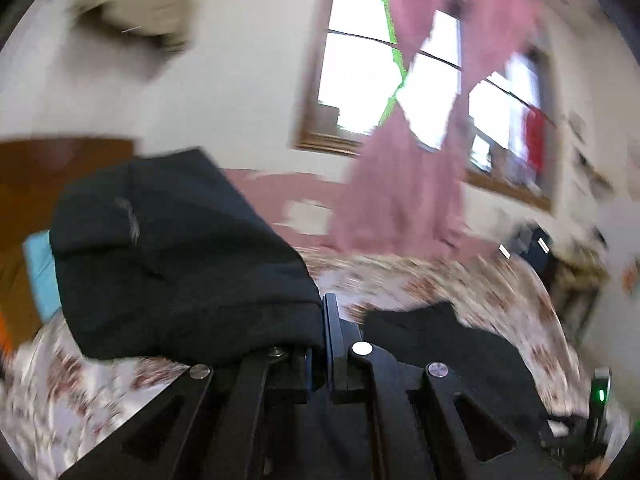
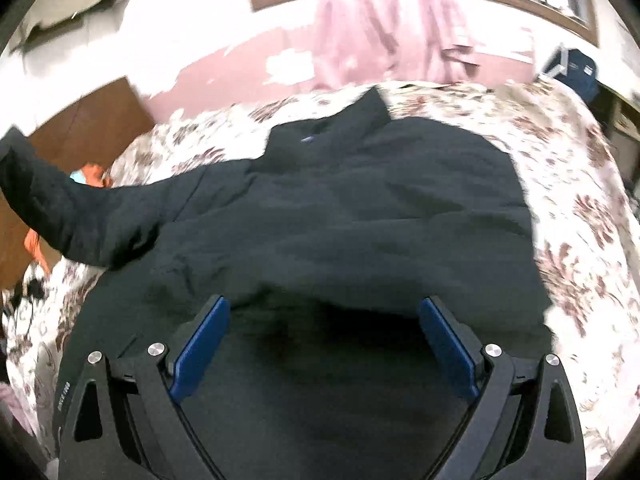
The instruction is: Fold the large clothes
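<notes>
Broadly, a bed (image 2: 576,184) with a floral cover carries the whole scene, and a black jacket (image 2: 360,208) lies spread over most of it. Only the right wrist view shows the jacket whole: its collar (image 2: 372,108) points toward the far edge of the bed, its body fills the middle, and its hem reaches the near edge under the camera. From the same view, 1 sleeve (image 2: 72,216) stretches off toward the left edge of the bed and rises up off the cover at its end.

Behind the bed, pink curtains (image 1: 404,184) hang before a wood-framed window (image 1: 360,80), which the left wrist view shows in full and the right wrist view only at its lower frame. A brown wooden panel (image 2: 84,120) stands beyond the bed's left edge in both views.

The left gripper (image 1: 320,344) has its 2 fingers pressed together, pinching a thick fold of black sleeve cloth (image 1: 180,264), which bulges up and to the left of the fingers, lifted above the bed. That pinch is seen only in the left wrist view, which is heavily blurred; it also shows a dark part of the jacket lying on the cover to the right.

The right gripper (image 2: 324,340) is spread wide, its 2 blue pads (image 2: 200,344) well apart above the jacket's near part, with nothing between them.
</notes>
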A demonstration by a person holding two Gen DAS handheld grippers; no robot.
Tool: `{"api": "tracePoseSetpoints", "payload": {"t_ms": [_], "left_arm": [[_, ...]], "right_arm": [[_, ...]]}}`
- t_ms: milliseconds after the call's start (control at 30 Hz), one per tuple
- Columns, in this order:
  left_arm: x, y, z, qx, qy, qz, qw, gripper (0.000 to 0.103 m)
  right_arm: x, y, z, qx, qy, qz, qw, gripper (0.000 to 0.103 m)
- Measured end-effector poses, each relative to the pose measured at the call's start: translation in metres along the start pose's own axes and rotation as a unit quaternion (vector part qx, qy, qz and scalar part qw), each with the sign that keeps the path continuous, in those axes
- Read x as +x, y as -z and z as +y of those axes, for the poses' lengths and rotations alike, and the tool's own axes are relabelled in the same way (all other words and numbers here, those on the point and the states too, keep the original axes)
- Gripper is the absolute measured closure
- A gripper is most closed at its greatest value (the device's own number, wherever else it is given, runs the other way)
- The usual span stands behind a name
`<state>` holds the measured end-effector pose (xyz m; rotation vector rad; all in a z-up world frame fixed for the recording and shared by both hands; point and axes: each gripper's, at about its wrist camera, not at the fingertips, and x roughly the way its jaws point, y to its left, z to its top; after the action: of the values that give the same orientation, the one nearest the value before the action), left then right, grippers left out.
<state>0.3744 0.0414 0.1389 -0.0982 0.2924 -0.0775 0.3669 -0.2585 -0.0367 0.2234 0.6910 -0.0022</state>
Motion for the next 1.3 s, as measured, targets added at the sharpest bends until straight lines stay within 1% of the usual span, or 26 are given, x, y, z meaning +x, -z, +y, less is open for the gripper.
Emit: {"api": "tracePoseSetpoints", "payload": {"t_ms": [100,200,267,400,433,467,500,567,600,633,700,767,800,833,867,900,933,967,1000,1067,1100,1133,1167,1200,1233,1300], "left_arm": [[0.023,0.006,-0.067,0.064,0.055,0.038,0.9957,0.098],[0.049,0.028,-0.125,0.117,0.103,0.079,0.9846,0.098],[0.065,0.048,-0.155,0.14,0.135,0.109,0.9749,0.098],[0.088,0.087,-0.19,0.147,0.193,0.182,0.9527,0.095],[0.094,0.096,-0.196,0.144,0.204,0.2,0.9474,0.088],[0.097,0.105,-0.199,0.138,0.209,0.215,0.9441,0.073],[0.1,0.111,-0.198,0.129,0.214,0.223,0.9423,0.063],[0.099,0.121,-0.193,0.093,0.234,0.231,0.9397,0.02],[0.1,0.124,-0.191,0.08,0.241,0.23,0.9394,0.014],[0.099,0.125,-0.188,0.071,0.246,0.229,0.9392,0.011],[0.101,0.127,-0.181,0.06,0.25,0.234,0.9375,0.011],[0.102,0.128,-0.166,0.048,0.236,0.238,0.941,0.011],[0.104,0.128,-0.152,0.036,0.212,0.238,0.9473,0.011],[0.106,0.126,-0.14,0.029,0.185,0.238,0.9531,0.01],[0.11,0.124,-0.124,0.02,0.146,0.238,0.9599,0.011],[0.116,0.124,-0.112,0.014,0.112,0.238,0.9646,0.011],[0.12,0.124,-0.092,0.006,0.069,0.239,0.9685,0.011],[0.124,0.124,-0.078,0.001,0.045,0.24,0.9697,0.011],[0.129,0.124,-0.056,-0.012,0.013,0.241,0.9703,0.011],[0.137,0.125,-0.018,-0.048,-0.012,0.248,0.9676,0.011],[0.141,0.127,-0.002,-0.066,-0.015,0.254,0.9648,0.011],[0.146,0.129,0.012,-0.086,-0.021,0.265,0.9601,0.011],[0.15,0.133,0.031,-0.117,-0.031,0.28,0.9524,0.011],[0.153,0.133,0.04,-0.14,-0.03,0.285,0.9476,0.011],[0.154,0.136,0.052,-0.169,-0.022,0.287,0.9427,0.011],[0.157,0.14,0.059,-0.192,-0.015,0.287,0.9384,0.011]], "right_arm": [[-0.001,0.01,-0.035,0.023,0.024,0.006,0.999,0.009],[0.002,0.026,-0.068,0.036,0.038,0.019,0.998,0.009],[0.002,0.034,-0.085,0.044,0.04,0.02,0.998,0.009],[-0.002,0.046,-0.112,0.06,0.036,0.012,0.997,0.009],[-0.003,0.047,-0.121,0.068,0.031,0.008,0.997,0.009],[-0.005,0.051,-0.124,0.074,0.027,0.005,0.997,0.009],[-0.007,0.053,-0.13,0.081,0.018,0.0,0.997,0.009],[-0.006,0.053,-0.139,0.1,-0.011,-0.008,0.995,0.009],[-0.006,0.054,-0.144,0.112,-0.031,-0.012,0.993,0.009],[-0.005,0.054,-0.149,0.127,-0.056,-0.017,0.99,0.009],[-0.001,0.053,-0.153,0.155,-0.094,-0.022,0.983,0.009],[0.002,0.048,-0.151,0.165,-0.114,-0.029,0.979,0.009],[0.003,0.044,-0.146,0.156,-0.116,-0.033,0.98,0.01],[0.003,0.036,-0.136,0.137,-0.107,-0.036,0.984,0.012],[0.006,0.031,-0.128,0.124,-0.09,-0.033,0.988,0.012],[0.011,0.026,-0.121,0.115,-0.057,-0.022,0.992,0.014],[0.017,0.022,-0.119,0.116,-0.034,-0.009,0.993,0.027],[0.026,0.018,-0.119,0.133,-0.034,0.007,0.991,0.034],[0.031,0.017,-0.122,0.156,-0.051,0.016,0.986,0.041],[0.043,0.017,-0.134,0.223,-0.095,0.023,0.97,0.046],[0.047,0.017,-0.137,0.24,-0.107,0.022,0.965,0.056],[0.049,0.018,-0.136,0.237,-0.103,0.023,0.966,0.068],[0.051,0.016,-0.132,0.223,-0.09,0.026,0.97,0.073],[0.053,0.01,-0.126,0.196,-0.067,0.031,0.978,0.08],[0.053,0.004,-0.121,0.17,-0.045,0.031,0.984,0.094],[0.046,-0.007,-0.113,0.135,-0.02,0.018,0.99,0.098]]}}
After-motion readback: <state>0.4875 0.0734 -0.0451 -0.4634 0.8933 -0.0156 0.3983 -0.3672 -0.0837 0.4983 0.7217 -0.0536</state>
